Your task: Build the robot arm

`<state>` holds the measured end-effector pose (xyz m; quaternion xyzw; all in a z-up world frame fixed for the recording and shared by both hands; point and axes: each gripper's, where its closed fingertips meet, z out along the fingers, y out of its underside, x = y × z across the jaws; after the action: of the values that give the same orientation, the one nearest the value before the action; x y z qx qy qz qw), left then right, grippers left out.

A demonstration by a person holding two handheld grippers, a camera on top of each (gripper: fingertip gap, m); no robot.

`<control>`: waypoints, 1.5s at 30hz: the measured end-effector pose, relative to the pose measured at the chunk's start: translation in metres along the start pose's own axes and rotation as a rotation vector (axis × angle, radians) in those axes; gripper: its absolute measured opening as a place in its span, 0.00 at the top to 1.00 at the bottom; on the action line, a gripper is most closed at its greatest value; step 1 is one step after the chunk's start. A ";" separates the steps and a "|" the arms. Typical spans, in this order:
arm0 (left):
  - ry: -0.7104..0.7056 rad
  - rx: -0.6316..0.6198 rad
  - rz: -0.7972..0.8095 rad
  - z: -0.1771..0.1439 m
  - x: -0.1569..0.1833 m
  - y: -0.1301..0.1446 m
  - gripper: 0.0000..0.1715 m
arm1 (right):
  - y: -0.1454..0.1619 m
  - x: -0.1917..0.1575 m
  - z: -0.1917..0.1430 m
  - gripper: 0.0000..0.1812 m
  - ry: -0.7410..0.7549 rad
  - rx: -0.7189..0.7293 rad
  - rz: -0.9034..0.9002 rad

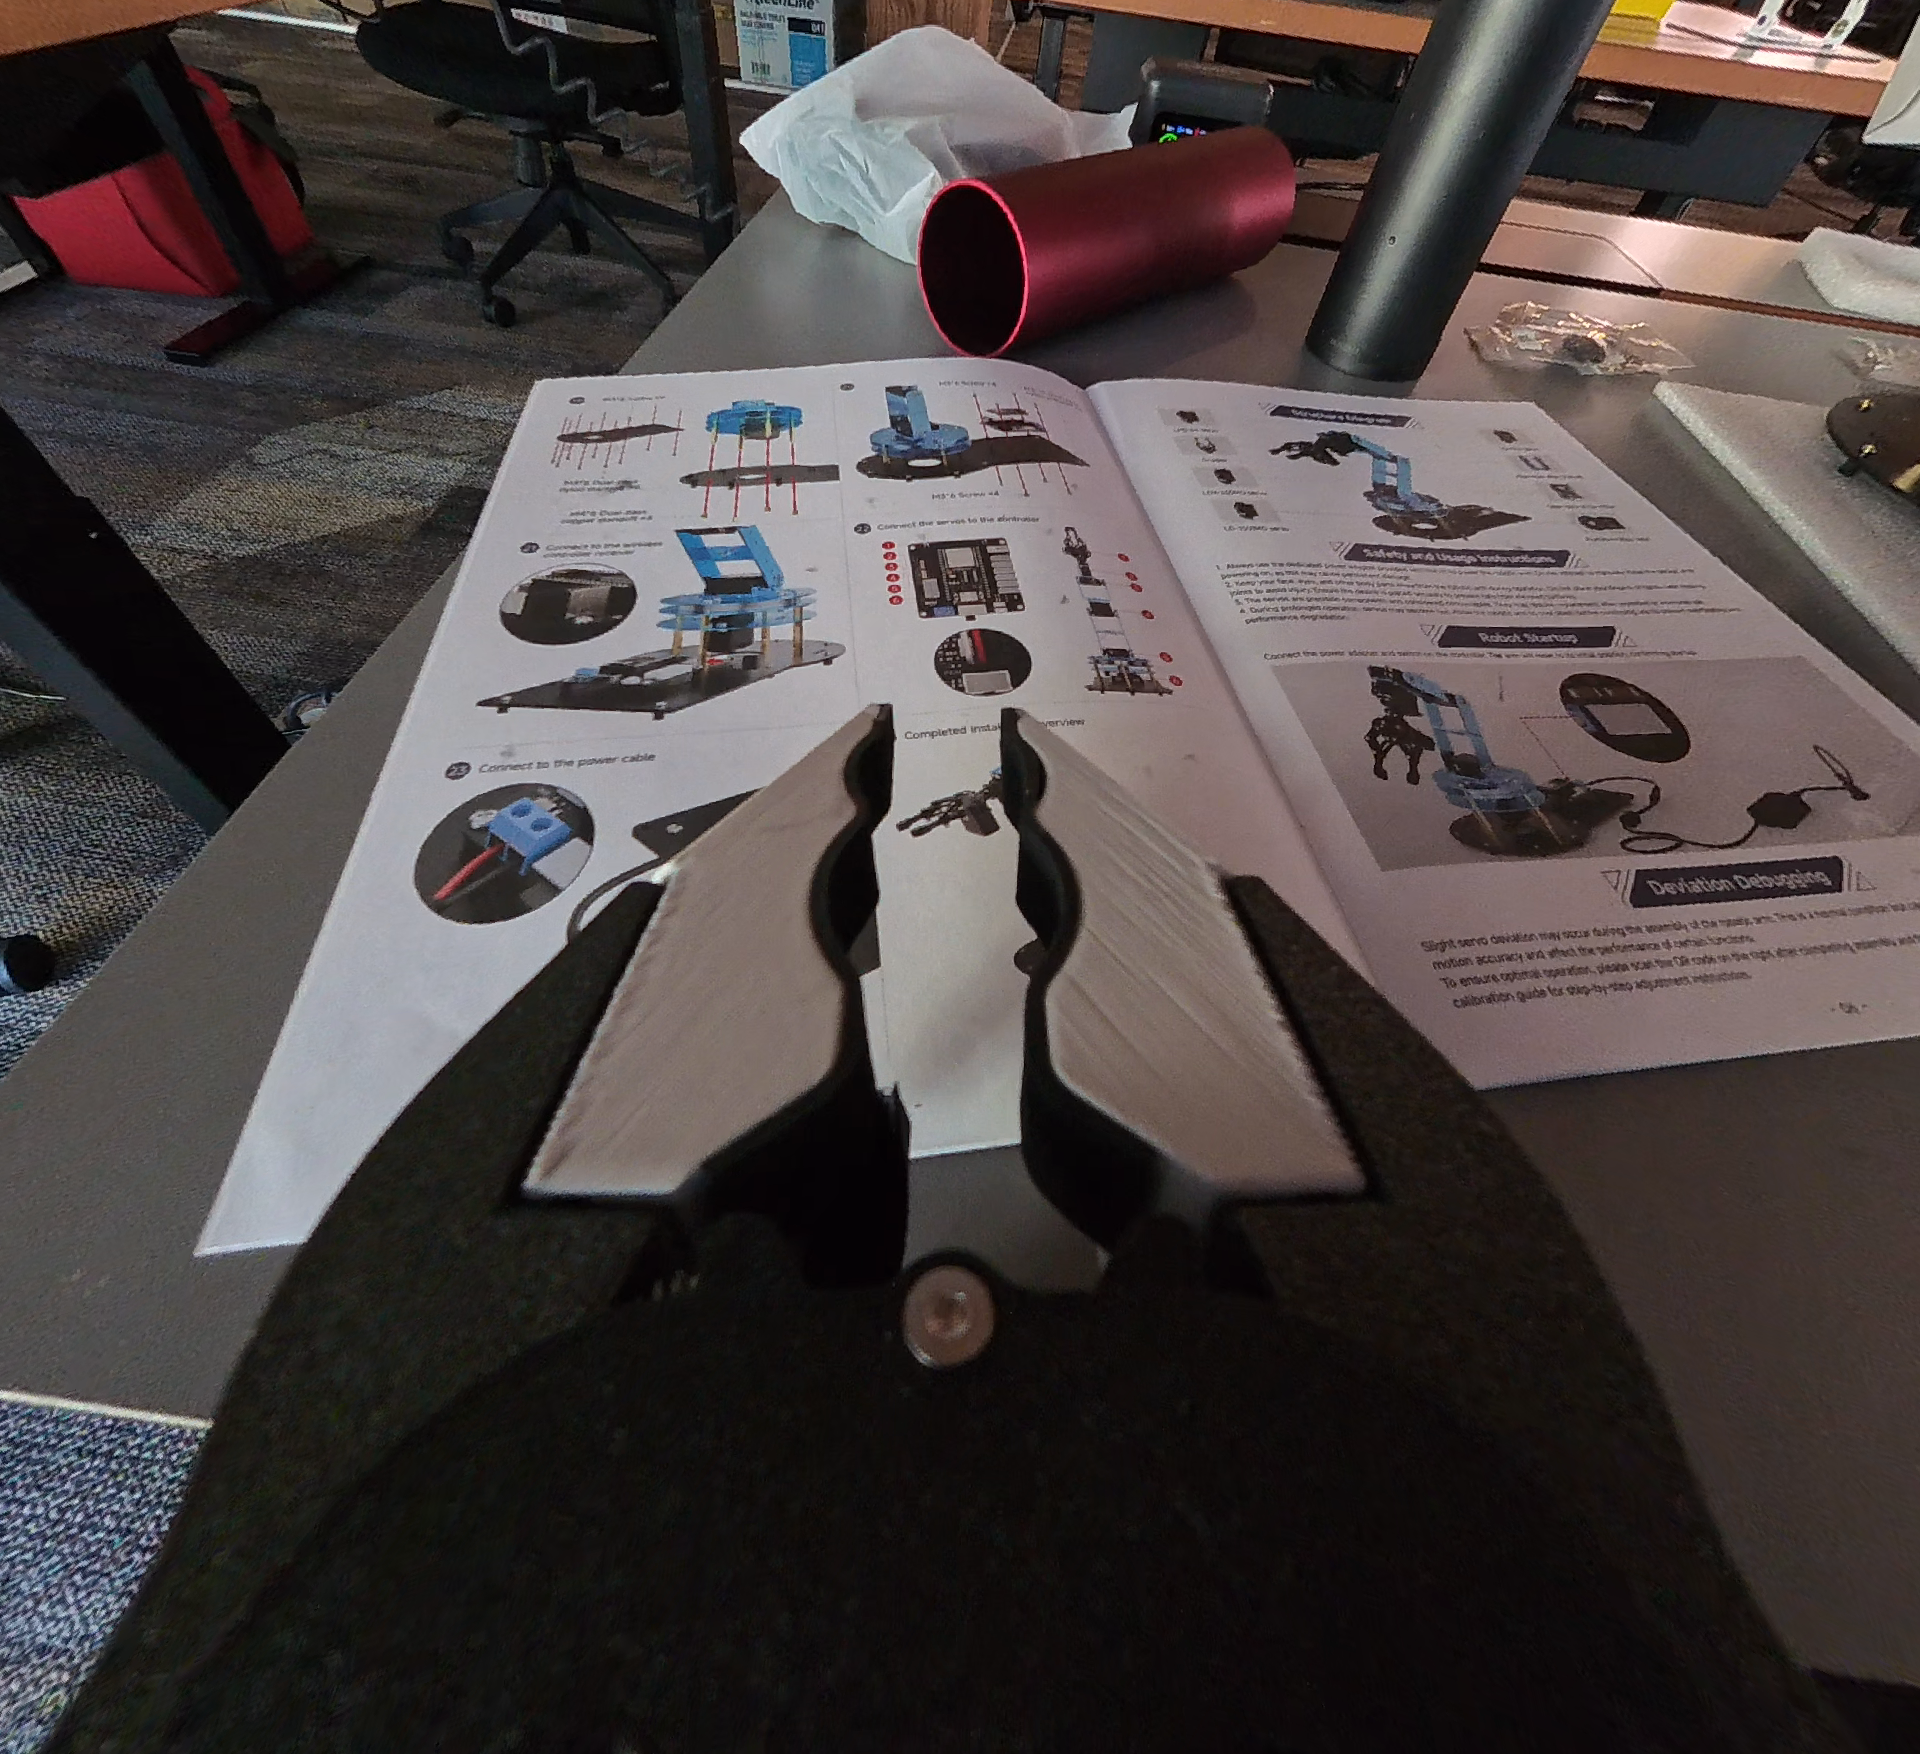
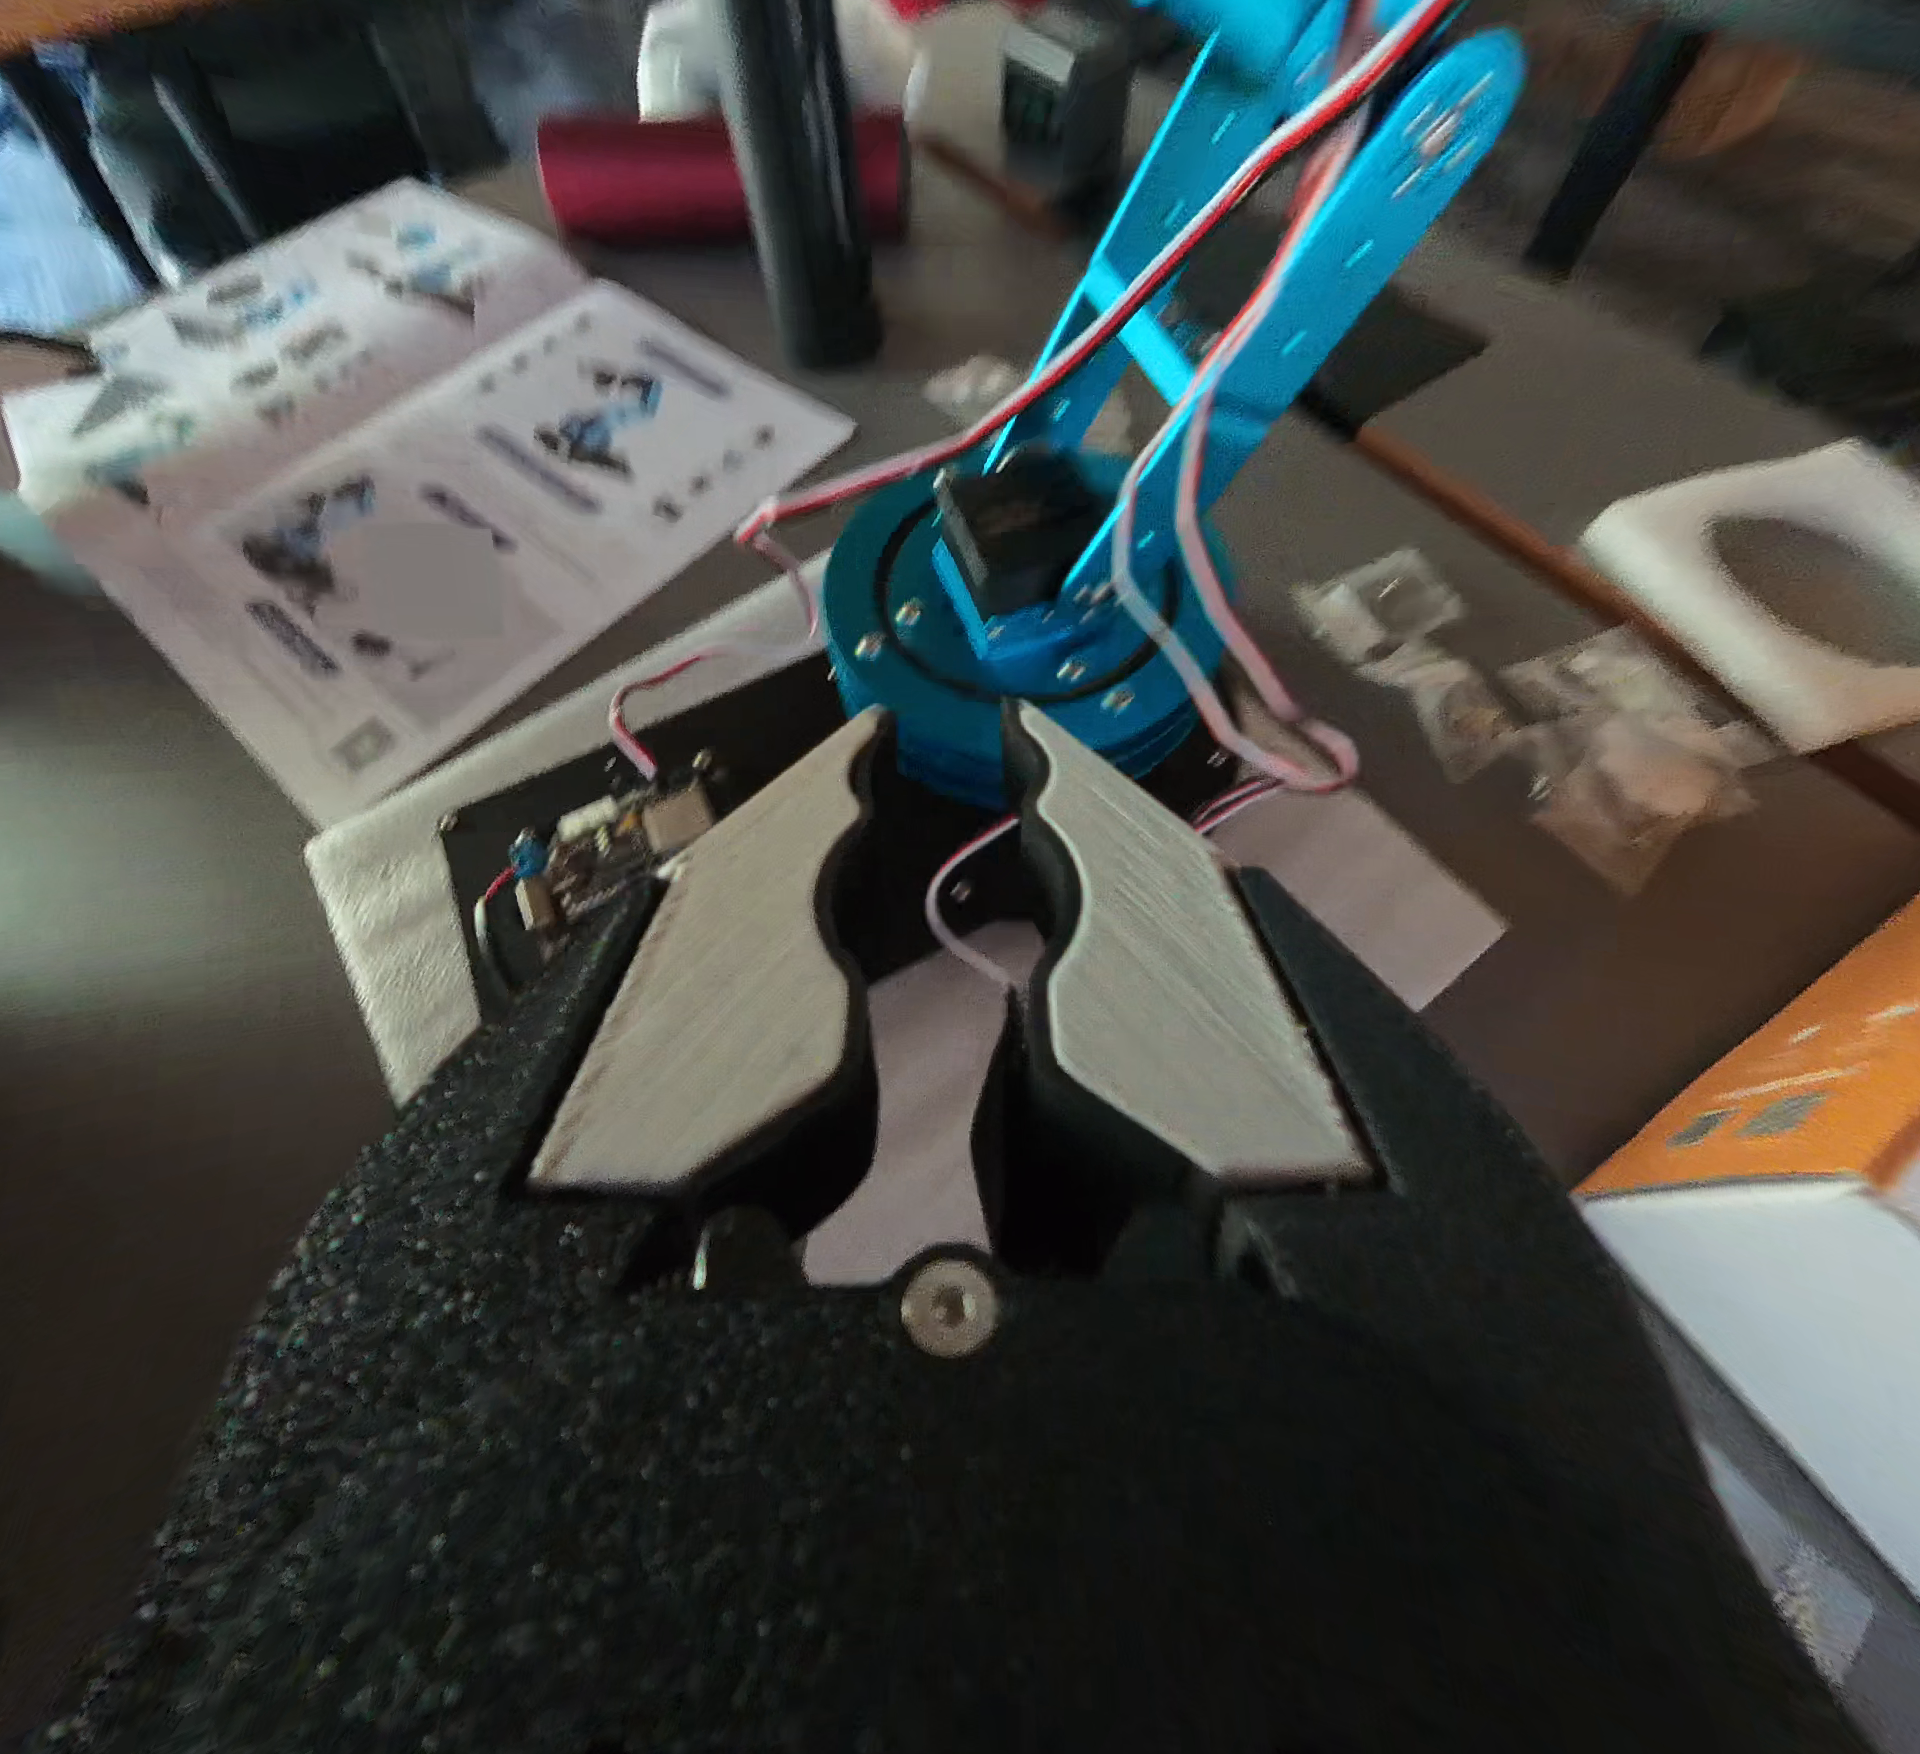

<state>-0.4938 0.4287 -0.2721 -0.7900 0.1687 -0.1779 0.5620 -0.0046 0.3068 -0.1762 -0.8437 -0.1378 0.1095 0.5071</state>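
Presently, left gripper [image 1: 948,717]: I hold it slightly parted, empty, over manual [image 1: 727,665], limp paper.
Right gripper [image 2: 948,717]: slightly parted, empty, apparently at blue arm [image 2: 1049,624]'s stiff base; wires [image 2: 1195,270] fragile.

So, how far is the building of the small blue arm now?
The blue arm already stands on its black base plate, wires attached. Neither tool holds anything: the left tool is over the open manual, the right tool near the arm's round base. Several wires look loose.

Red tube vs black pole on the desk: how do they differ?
The red tube lies on its side, open end toward the left wrist camera; the black pole stands tilted and runs out of frame. The red tube is shorter and wider, the black pole longer and narrower. Both are cylinders on the grey desk.
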 end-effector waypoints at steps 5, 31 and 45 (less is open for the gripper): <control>0.006 0.003 0.002 0.000 0.001 0.000 0.89 | -0.038 0.029 -0.007 0.90 0.035 0.186 -0.058; -0.028 0.004 0.020 0.000 -0.001 0.000 0.89 | -0.127 0.046 -0.028 0.82 -0.265 0.450 -0.080; -0.013 0.003 0.018 0.000 0.000 0.000 0.89 | -0.132 0.003 -0.013 0.78 -0.631 -0.178 -0.099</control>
<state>-0.4937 0.4284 -0.2720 -0.7888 0.1719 -0.1681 0.5657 -0.0139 0.3557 -0.0533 -0.8013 -0.3382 0.3283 0.3685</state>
